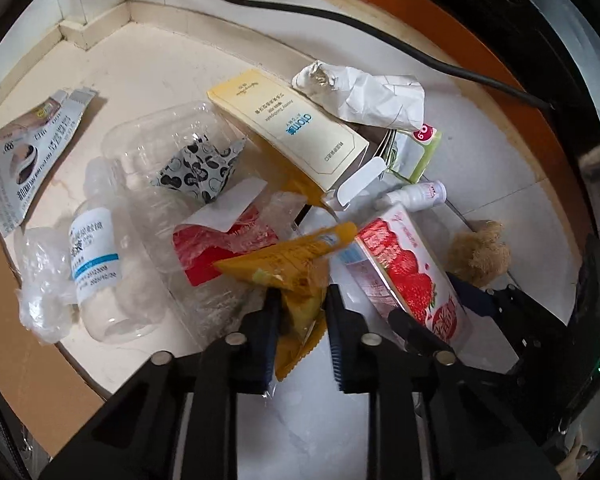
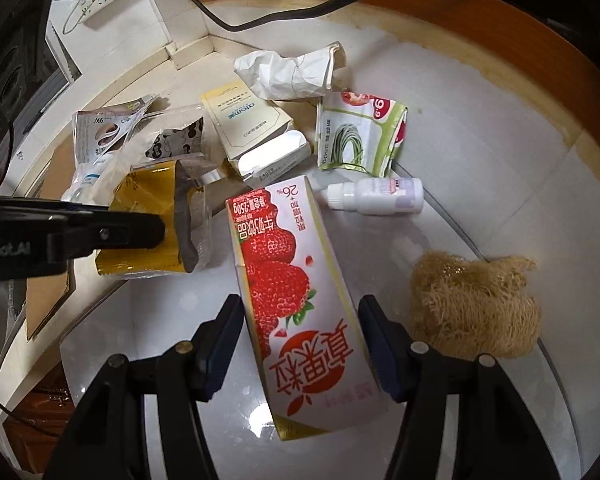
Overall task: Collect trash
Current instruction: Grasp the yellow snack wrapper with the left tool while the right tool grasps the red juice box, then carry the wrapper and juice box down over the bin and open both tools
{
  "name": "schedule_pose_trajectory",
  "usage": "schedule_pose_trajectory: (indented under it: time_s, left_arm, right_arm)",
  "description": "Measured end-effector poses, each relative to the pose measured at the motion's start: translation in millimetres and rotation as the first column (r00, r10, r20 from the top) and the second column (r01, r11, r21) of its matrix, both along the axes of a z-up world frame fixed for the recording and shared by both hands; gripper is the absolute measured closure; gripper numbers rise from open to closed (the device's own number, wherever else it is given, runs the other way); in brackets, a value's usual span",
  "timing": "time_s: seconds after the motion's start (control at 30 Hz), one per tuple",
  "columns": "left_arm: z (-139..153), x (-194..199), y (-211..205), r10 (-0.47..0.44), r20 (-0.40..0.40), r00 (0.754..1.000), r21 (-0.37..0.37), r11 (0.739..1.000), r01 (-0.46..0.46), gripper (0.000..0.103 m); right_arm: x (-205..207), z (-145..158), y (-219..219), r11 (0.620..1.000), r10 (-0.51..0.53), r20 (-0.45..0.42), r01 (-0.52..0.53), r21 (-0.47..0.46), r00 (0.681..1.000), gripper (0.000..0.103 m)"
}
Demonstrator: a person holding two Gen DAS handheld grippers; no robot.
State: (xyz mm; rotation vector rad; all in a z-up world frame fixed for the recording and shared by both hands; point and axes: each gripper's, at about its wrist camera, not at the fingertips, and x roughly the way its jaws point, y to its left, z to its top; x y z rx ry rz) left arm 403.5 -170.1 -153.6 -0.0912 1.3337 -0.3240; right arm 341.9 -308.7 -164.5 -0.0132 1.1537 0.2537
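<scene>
**two claws at a pile of trash on a white table top**

left claw (image 1: 300,312) closed on a yellow wrapper (image 1: 296,264), pinched near its lower end, upper part sagging over a red wrapper (image 1: 220,248) and a clear plastic tray (image 1: 168,148). right claw (image 2: 302,344) open, one finger on each side of a strawberry milk carton (image 2: 300,292), small gaps at both sides, no grip yet. carton flat on the table top (image 2: 500,120), long axis running away from the claw.

nearby trash: cream box (image 2: 252,128) with open flap, crumpled white paper (image 2: 288,72), green and white packet (image 2: 360,136), small white bottle (image 2: 376,196), tan fibre scrubber (image 2: 472,304) just beside the right finger, clear bottle with blue label (image 1: 96,256), silver sachet (image 1: 24,152) apart at the far left.

likely troubles, as judgement: thin wrapper slipping or tearing under a pinch so near its edge; clear film clinging to it and dragging loose pieces along; carton crushing or squirting out sideways if squeezed off centre; right finger snagging the scrubber on closing; the two claws close together, so collision on lifting.

hard to make out: no bin or bag in either view, so drop place unknown; carton full or empty not readable; edges of the clear plastic lost against the pale top; lower trash in the pile covered; whether the wrapper is lifted clear or resting cannot be told.
</scene>
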Motion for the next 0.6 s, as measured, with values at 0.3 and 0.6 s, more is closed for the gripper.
schedule_pose_trajectory:
  time_s: [0.3, 0.6]
  left_arm:
    - [23.5, -34.8, 7.3, -0.042, 0.053, 0.998, 0.006, 0.999, 0.042, 0.096]
    - [63.9, -94.5, 34.9, -0.106, 0.116, 0.988, -0.054, 0.992, 0.113, 0.096]
  right_arm:
    - [-36.8, 16.2, 0.0, 0.991, -0.096, 0.032, 0.093, 0.092, 0.995, 0.047]
    - [-96.8, 47.2, 10.8, 0.977, -0.172, 0.072, 0.161, 0.138, 0.982, 0.047]
